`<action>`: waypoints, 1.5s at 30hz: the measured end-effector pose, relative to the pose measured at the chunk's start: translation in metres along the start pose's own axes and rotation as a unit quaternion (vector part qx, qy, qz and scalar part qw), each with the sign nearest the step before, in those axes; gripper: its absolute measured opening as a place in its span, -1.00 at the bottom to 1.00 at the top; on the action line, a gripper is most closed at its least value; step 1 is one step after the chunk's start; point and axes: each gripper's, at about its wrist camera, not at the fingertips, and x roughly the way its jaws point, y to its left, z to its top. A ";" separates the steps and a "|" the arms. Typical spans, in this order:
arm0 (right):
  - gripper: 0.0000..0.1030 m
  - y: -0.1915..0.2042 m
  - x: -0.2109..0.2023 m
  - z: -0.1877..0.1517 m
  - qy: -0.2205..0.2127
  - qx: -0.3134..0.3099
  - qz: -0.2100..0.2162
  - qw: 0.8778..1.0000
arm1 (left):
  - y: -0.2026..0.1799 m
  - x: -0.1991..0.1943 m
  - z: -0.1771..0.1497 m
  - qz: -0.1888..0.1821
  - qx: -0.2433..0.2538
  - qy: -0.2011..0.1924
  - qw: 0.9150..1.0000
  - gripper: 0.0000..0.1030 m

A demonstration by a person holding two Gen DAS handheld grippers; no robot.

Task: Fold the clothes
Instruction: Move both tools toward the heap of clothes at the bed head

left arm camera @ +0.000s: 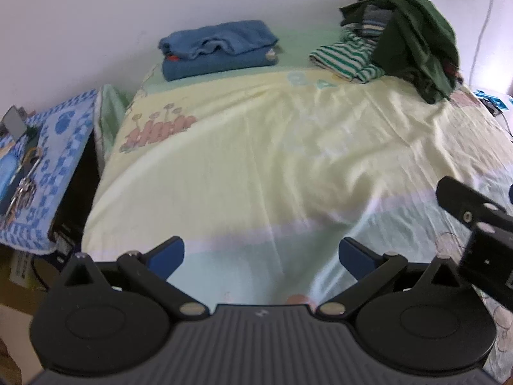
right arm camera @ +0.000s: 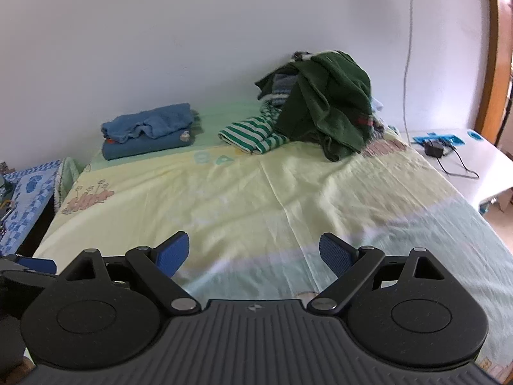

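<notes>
A heap of unfolded clothes [left arm camera: 413, 35] [right arm camera: 323, 109] topped by a dark green garment lies at the far right of the bed, against the wall. A green-and-white striped garment [left arm camera: 346, 56] [right arm camera: 251, 134] spills out at its left. A folded stack of blue clothes [left arm camera: 218, 49] [right arm camera: 149, 130] sits at the far left by the wall. My left gripper [left arm camera: 261, 253] stands open over the near end of the bed, nothing between its blue pads. My right gripper [right arm camera: 253, 253] is also open and empty, beside the left one; part of its body [left arm camera: 474, 221] shows in the left wrist view.
The bed sheet [left arm camera: 272, 147] [right arm camera: 256, 192] is pale yellow and green with cartoon prints. A side table with a blue patterned cloth [left arm camera: 54, 147] holds keys [left arm camera: 24, 189] at the left. A white table [right arm camera: 465, 157] with a black charger and cable [right arm camera: 434, 151] stands at the right.
</notes>
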 end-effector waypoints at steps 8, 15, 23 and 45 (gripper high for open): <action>0.76 0.017 -0.003 0.018 -0.007 -0.033 0.005 0.999 | 0.015 -0.006 0.007 0.004 -0.037 -0.014 0.999 0.99; 0.76 0.017 -0.007 0.015 -0.020 -0.022 0.018 0.999 | 0.013 -0.013 0.009 0.009 -0.028 -0.013 0.999 0.99; 0.76 0.006 -0.013 0.005 -0.029 -0.013 0.001 1.000 | 0.002 -0.012 0.007 -0.001 -0.006 -0.005 1.000 0.99; 0.76 -0.068 -0.002 0.016 -0.015 0.011 -0.037 0.999 | -0.079 -0.002 0.023 -0.037 0.049 -0.012 0.998 0.99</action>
